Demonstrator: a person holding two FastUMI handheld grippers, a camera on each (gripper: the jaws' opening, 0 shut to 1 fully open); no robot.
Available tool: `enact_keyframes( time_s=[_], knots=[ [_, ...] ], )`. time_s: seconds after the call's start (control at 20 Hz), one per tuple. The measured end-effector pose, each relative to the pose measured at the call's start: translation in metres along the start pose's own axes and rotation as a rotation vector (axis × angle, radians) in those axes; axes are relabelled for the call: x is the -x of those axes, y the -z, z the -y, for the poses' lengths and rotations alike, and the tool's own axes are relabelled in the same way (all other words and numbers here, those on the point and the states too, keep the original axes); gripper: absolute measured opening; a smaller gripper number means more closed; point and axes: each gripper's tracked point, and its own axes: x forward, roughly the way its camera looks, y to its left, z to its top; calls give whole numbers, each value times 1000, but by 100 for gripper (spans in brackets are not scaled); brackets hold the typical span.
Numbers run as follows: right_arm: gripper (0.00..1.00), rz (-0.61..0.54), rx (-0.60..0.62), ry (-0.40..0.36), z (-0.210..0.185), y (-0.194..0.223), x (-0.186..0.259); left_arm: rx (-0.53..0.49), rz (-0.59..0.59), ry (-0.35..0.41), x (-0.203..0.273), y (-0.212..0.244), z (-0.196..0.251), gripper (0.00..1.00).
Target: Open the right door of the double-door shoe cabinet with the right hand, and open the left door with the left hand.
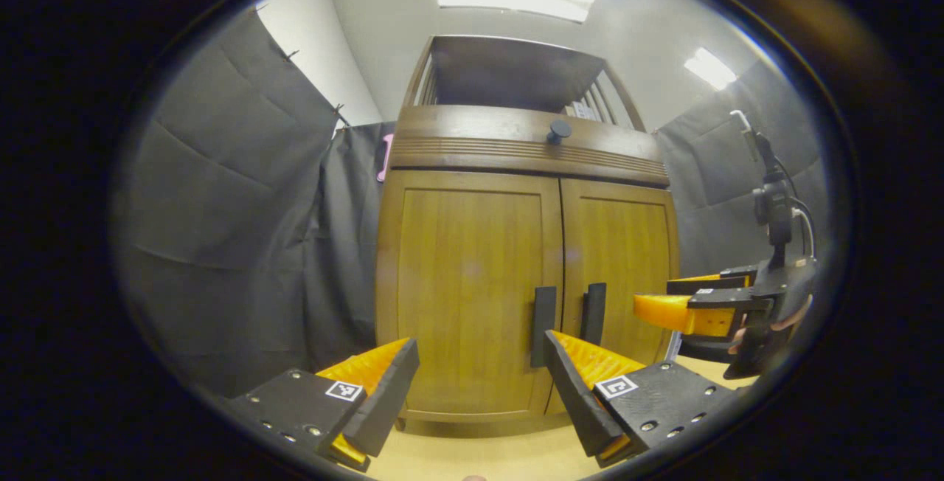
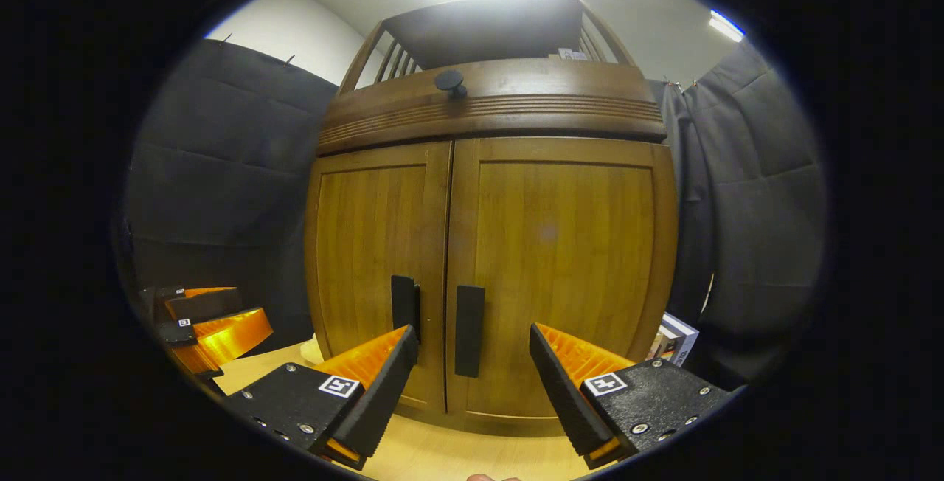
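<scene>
text: none legible | fingers [image 1: 344,390]: square black-and-white marker tags, no words

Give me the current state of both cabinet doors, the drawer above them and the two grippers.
Left door: closed, handle untouched.
Right door: closed, handle untouched.
Drawer: closed.
Left gripper: open, short of the doors.
Right gripper: open, facing the right door's handle, not touching.

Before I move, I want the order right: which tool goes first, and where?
Probably ease the right tool forward onto the right door handle. Both doors look closed, its jaws are open, and that handle already sits between them. The left tool can wait.
</scene>
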Motion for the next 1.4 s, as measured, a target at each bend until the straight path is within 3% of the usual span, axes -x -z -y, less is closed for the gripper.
enact_keyframes(
  time_s=[0.45,0.75,1.0,1.1,1.4],
  knots=[
    [94,5,-30,44,-4,9,-51,1,-37,-32,2,3,9,100],
    [95,-24,-69,114,12,22,-84,-4,-70,-50,19,17,11,100],
    [93,-69,-64,106,11,41,-105,-2,-80,-53,20,14,16,100],
    [89,-75,-63,107,10,44,-108,5,-86,-53,19,15,16,100],
    [48,-105,-123,64,-1,51,-116,9,-99,-54,19,18,17,97]
  ],
)
